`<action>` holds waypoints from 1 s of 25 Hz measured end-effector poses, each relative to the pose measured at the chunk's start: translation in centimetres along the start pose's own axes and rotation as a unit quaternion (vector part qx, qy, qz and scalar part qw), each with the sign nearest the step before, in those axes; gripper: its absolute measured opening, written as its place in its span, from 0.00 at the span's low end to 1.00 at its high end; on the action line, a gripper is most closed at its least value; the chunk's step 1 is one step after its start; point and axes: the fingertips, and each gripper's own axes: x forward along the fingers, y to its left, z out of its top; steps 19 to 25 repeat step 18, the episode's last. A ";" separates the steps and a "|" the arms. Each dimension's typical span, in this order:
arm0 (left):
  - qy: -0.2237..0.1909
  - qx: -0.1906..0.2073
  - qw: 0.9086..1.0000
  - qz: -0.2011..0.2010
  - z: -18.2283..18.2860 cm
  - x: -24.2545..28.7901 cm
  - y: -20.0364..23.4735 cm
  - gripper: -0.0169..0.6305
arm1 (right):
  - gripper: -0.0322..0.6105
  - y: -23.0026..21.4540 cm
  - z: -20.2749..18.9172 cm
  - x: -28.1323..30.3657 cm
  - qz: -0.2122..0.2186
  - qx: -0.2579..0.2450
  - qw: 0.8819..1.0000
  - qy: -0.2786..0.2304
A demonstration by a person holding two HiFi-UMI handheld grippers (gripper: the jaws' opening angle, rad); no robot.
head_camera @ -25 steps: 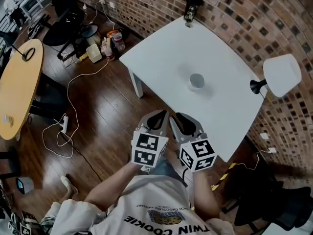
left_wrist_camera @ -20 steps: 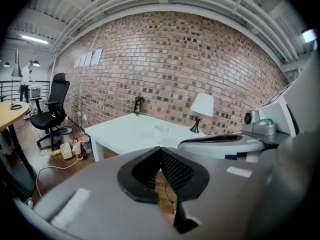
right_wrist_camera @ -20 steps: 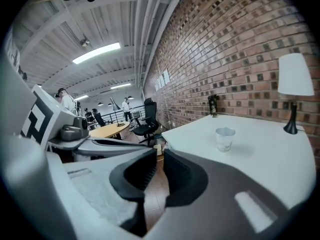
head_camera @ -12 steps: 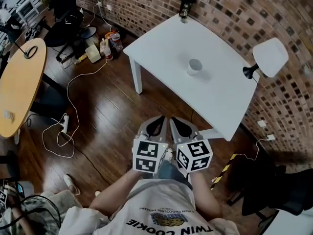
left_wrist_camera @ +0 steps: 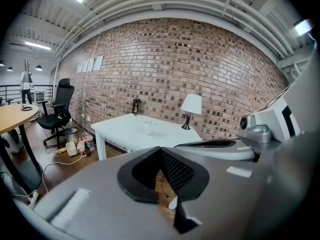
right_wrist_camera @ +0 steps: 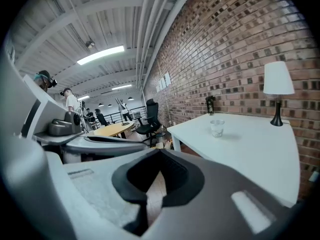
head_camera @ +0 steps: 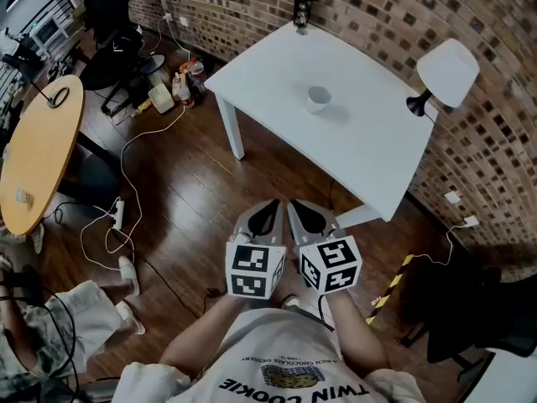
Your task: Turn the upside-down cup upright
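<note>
A small clear cup (head_camera: 318,98) stands alone on the white table (head_camera: 377,158), its wider end up. It also shows small and far off as the cup (left_wrist_camera: 148,127) and the cup (right_wrist_camera: 217,128) in the two gripper views. My left gripper (head_camera: 267,214) and right gripper (head_camera: 303,214) hang side by side over the wood floor, well short of the table's near edge. The left gripper (left_wrist_camera: 160,149) has its jaw tips together with nothing between them. So does the right gripper (right_wrist_camera: 160,151).
A white-shaded lamp (head_camera: 447,72) stands at the table's right side, and a dark bottle (head_camera: 304,7) at its far corner by the brick wall. A round wooden table (head_camera: 38,149), office chairs, bottles and loose cables (head_camera: 126,217) lie to the left.
Both grippers have drawn back from the table's edge, out over the wood floor. The table and cup now sit farther off and higher in the head view.
</note>
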 end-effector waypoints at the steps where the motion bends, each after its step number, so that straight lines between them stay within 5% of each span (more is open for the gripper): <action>1: -0.002 0.000 1.000 0.002 -0.2 -0.3 -0.8 0.03 | 0.05 -0.1 -0.3 -0.8 0.001 0.000 1.000 -0.001; 18: -0.001 0.022 1.000 0.011 -4.0 -5.1 -12.4 0.03 | 0.05 -1.1 -4.3 -13.1 -0.001 0.008 1.000 -0.030; 25: -0.001 0.022 1.000 0.011 -4.0 -5.1 -12.4 0.03 | 0.05 -1.1 -4.3 -13.1 -0.001 0.008 1.000 -0.030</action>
